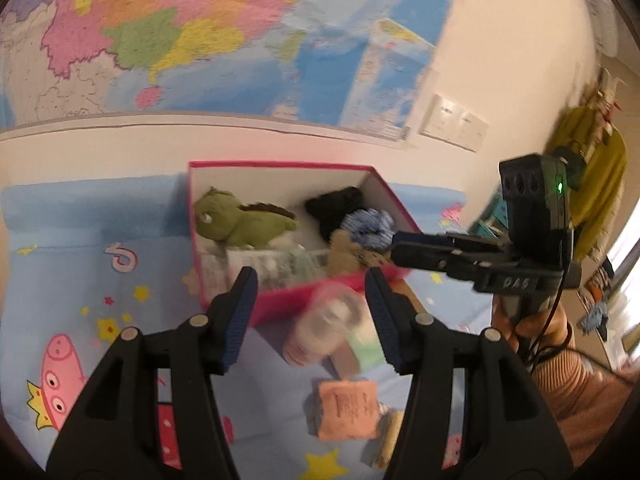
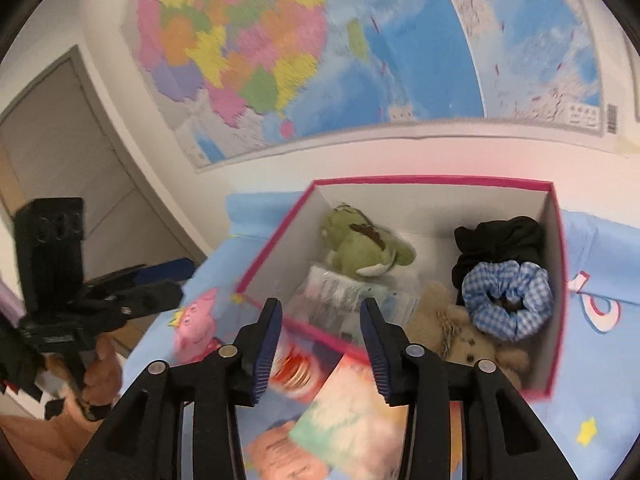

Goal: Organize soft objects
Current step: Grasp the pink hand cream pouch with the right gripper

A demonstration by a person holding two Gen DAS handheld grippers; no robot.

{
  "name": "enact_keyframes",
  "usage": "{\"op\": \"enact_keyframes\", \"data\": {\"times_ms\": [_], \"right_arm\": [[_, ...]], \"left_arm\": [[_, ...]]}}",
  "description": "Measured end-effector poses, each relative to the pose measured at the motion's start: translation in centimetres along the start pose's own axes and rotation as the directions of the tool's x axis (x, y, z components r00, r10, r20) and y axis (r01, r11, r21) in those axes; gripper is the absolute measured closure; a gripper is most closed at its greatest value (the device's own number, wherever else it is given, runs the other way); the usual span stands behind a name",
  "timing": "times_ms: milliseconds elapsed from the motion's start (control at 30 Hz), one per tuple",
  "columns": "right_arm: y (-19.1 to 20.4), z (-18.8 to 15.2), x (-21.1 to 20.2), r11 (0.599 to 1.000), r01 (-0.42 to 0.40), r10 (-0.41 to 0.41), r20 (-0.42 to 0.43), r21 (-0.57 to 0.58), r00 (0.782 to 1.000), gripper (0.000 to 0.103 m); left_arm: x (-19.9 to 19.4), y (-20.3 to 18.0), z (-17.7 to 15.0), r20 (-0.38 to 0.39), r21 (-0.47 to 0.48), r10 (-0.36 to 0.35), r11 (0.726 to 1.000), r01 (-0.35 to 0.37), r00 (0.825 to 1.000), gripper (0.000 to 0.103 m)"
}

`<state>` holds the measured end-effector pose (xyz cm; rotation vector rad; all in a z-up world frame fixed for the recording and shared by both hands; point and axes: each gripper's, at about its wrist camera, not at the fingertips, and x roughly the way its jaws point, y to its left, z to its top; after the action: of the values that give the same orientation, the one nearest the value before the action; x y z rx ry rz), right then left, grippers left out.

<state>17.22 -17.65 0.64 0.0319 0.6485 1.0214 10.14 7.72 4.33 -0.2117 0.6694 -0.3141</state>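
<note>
The left gripper (image 1: 310, 300) and right gripper (image 2: 320, 332) hover with jaws spread, grasping nothing; the pink box (image 2: 558, 280) on the blue bedsheet (image 1: 80, 232) contains a green plush (image 2: 360, 248), scrunchie (image 2: 508, 300) and teddy bear (image 2: 460, 332).

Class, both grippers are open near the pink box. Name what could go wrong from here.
1. The pink box already holds the green plush, teddy bear and blue gingham scrunchie; adding more might push some out.
2. The left gripper and right gripper sit close together and may collide.
</note>
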Motion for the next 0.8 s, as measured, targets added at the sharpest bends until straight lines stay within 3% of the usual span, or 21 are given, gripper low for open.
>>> {"op": "enact_keyframes", "data": {"times_ms": [300,567,800], "right_arm": [[1.5,-5.4,-3.4,0.997,-0.064,0.063,-0.044,-0.031,0.997,0.056],[0.5,-10.4,-2.2,0.996,-0.073,0.080,-0.132,0.055,0.988,0.056],[0.0,-12.4,-0.6,0.992,-0.077,0.096,-0.186,0.104,0.978,0.056]], "left_arm": [[0.4,-2.5,-5.1,-0.069,0.024,-0.048,0.998,0.050,0.996,0.045],[2.5,-2.5,-8.4,-0.153,-0.027,-0.070,0.997,0.067,0.986,0.045],[3.4,-2.7,-10.3,-0.191,-0.047,-0.074,0.997,0.066,0.979,0.045]]}}
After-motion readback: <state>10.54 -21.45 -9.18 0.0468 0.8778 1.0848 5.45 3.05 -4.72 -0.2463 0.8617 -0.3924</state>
